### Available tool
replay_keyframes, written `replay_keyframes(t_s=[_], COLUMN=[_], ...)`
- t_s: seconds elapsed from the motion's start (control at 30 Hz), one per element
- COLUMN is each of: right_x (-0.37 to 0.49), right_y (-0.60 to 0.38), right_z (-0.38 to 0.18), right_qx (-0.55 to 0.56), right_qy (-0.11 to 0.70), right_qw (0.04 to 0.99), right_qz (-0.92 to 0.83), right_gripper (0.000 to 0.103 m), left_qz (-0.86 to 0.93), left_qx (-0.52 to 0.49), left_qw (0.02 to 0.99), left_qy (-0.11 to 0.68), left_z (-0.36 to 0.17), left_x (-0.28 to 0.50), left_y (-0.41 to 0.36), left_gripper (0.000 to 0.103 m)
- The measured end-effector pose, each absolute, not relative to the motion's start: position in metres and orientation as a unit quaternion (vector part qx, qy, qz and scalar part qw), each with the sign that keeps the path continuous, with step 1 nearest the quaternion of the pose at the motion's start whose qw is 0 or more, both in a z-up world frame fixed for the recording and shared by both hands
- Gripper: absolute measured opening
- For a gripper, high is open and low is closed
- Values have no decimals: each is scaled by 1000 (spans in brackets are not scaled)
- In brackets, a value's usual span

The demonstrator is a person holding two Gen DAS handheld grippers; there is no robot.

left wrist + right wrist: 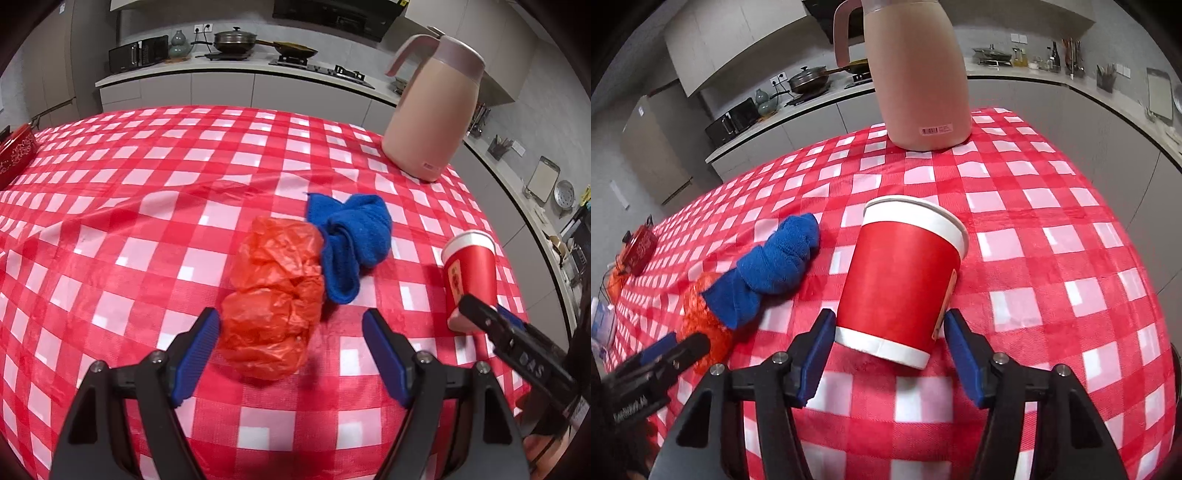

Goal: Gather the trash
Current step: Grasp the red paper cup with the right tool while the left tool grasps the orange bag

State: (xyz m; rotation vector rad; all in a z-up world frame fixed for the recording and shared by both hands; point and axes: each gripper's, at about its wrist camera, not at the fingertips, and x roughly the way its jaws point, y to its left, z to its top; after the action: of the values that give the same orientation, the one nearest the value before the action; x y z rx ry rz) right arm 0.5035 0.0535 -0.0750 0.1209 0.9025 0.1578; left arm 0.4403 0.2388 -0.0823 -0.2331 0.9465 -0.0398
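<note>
Right wrist view: right gripper (888, 345) astride the tipped red paper cup (905, 280), pads beside its base, contact too close to call.
Nothing collected yet, by the look of it: cup lying on the checked tablecloth (1052, 229); orange plastic bag (275, 295) crumpled beside the blue cloth (351, 240), between the wide-apart, unclosed pads of the left gripper (291, 347). Both grasps, lifting and binning still to do; no bin visible.
</note>
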Motion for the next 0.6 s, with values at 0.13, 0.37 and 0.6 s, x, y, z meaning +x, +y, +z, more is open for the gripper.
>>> replay_keyframes(t_s=[0.13,0.37,0.6], right_x=[491,486,498], right_y=[43,30,33], right_z=[-74,-78,-89], right_qx=[41,61,91], right_qy=[435,441,457], right_qw=[895,891,880], right_qz=[88,86,89], right_gripper=[62,63,63], left_qz=[-19,-14,-8], left_qx=[-107,-104,-103], left_qw=[883,881,880], left_qy=[456,462,464], left_z=[-84,-88,-90], left_x=[441,444,444], left_y=[234,230,231], left_gripper=[80,80,80])
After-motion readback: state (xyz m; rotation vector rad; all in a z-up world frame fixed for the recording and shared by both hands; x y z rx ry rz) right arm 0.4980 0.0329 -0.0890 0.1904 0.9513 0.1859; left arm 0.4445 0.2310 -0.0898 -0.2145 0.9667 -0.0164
